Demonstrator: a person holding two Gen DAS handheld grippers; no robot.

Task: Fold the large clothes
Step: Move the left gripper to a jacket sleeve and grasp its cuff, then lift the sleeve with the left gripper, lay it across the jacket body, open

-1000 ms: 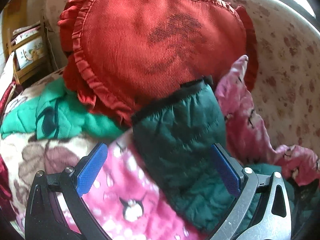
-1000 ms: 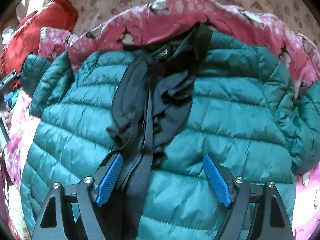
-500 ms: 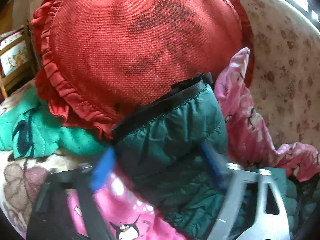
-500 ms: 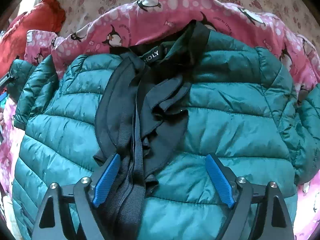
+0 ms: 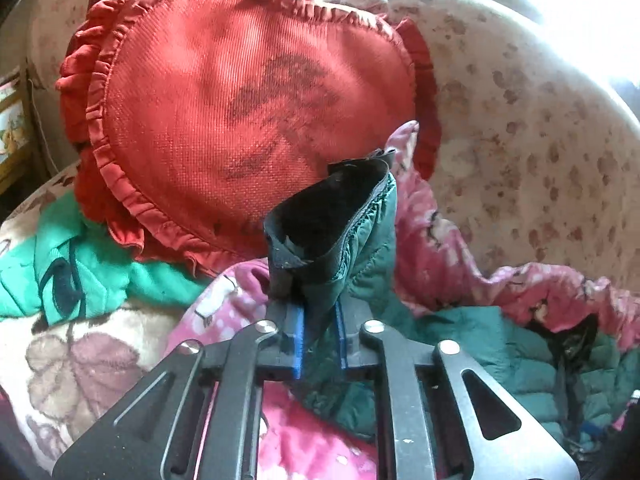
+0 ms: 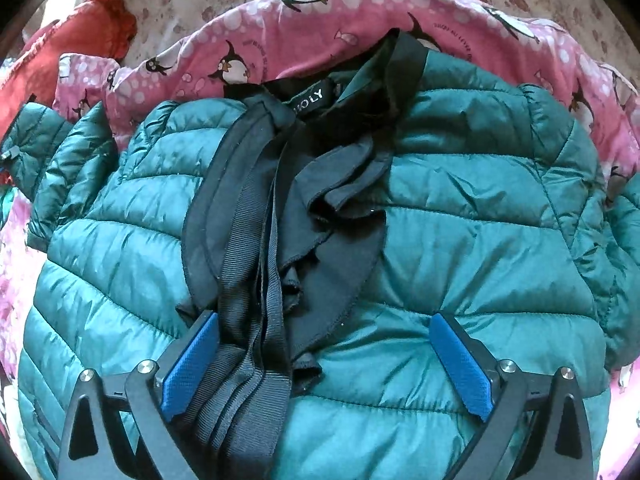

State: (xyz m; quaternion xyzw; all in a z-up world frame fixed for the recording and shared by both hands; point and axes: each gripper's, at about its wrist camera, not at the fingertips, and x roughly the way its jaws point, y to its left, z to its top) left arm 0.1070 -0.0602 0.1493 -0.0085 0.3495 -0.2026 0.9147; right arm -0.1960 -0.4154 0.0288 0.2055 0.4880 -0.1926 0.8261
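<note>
The left gripper's (image 5: 319, 330) fingers have just closed and now pinch the jacket's cuff (image 5: 332, 236) between their blue pads at the lower centre of the left wrist view. The sleeve end stands up out of the jaws, its black lining gaping open toward the top of the frame. Right behind it, filling the upper left, leans a red frilled cushion (image 5: 224, 112). A green garment (image 5: 80, 264) lies at the left edge under the cushion, and a pink penguin blanket (image 5: 460, 264) runs along the right of the sleeve, against a spotted sofa back (image 5: 540, 140).

In the right wrist view, the right gripper's (image 6: 324, 364) fingers have been spreading and stand wide apart, gripping nothing. The teal jacket (image 6: 460, 248) lies flat beneath them and fills most of the frame, collar toward the top. The left finger (image 6: 192, 364) sits just beside the black zip band (image 6: 244, 288) and loose lining running down the centre; the right finger (image 6: 460, 364) is over quilted fabric, contact unclear. The blanket rims the jacket along the top.
</note>
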